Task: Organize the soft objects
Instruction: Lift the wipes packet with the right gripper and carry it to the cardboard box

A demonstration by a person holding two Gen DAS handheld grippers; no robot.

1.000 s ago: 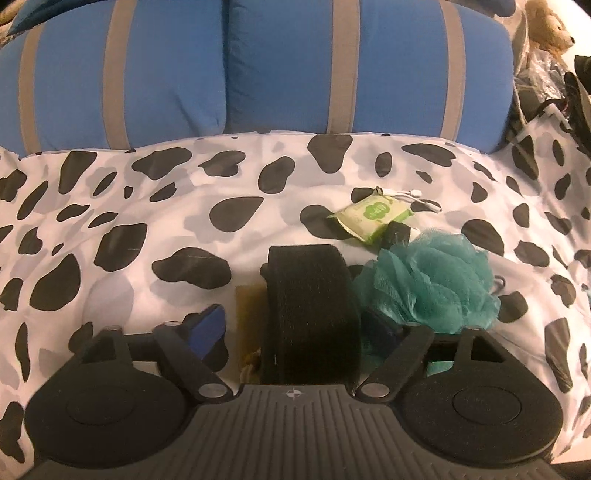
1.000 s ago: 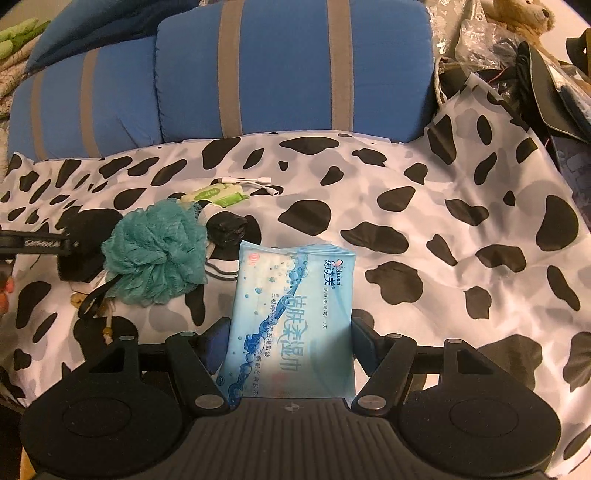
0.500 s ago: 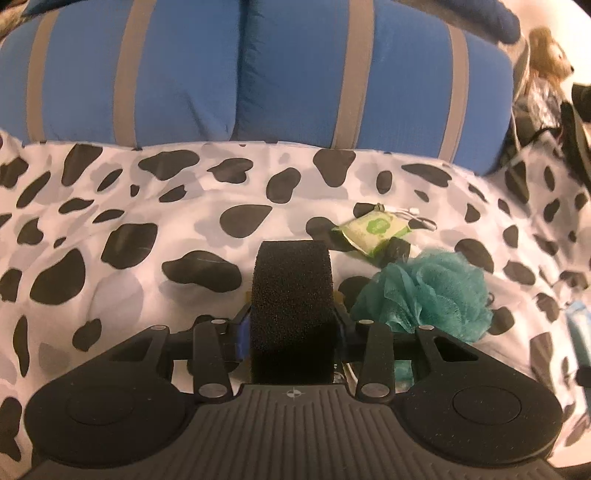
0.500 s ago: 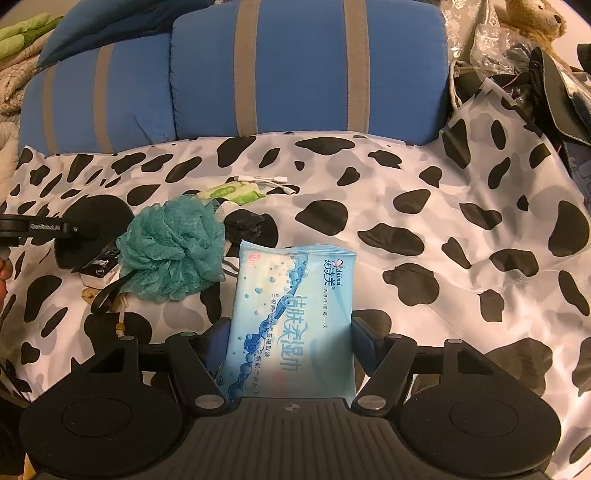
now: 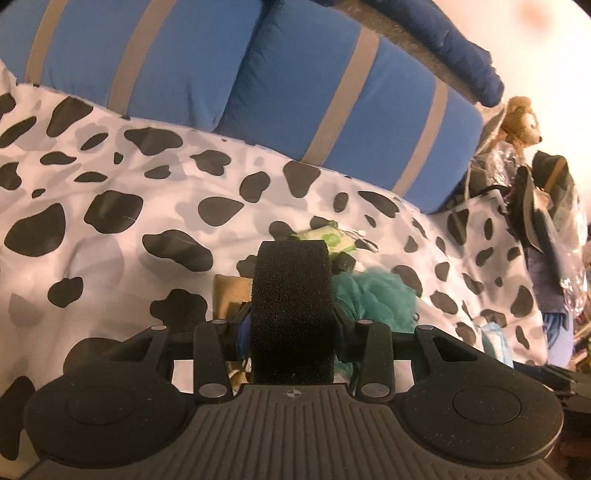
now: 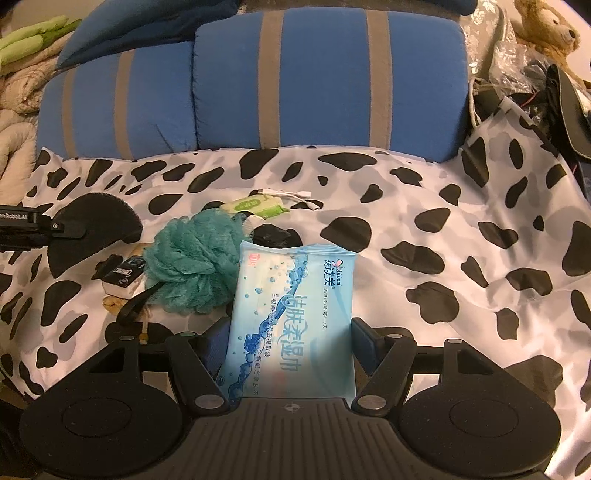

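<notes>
Left tool (image 5: pixel 293 325) is clamped on a black sponge (image 5: pixel 291 306), which stands upright between its fingers, lifted above the cow-print bedspread (image 5: pixel 110 258). Right tool (image 6: pixel 286 347) is closed on a light blue wet wipes pack (image 6: pixel 291 321), held flat with its printed side up. On the bedspread just left of that pack there's a teal bath pouf (image 6: pixel 195 266), and a small green tissue pack (image 6: pixel 255 206) lies beyond it, next to a white cable (image 6: pixel 291 195). Blue pillows with grey stripes (image 6: pixel 325 77) line the back, with a teddy bear (image 6: pixel 546 29) off in the far right corner.
</notes>
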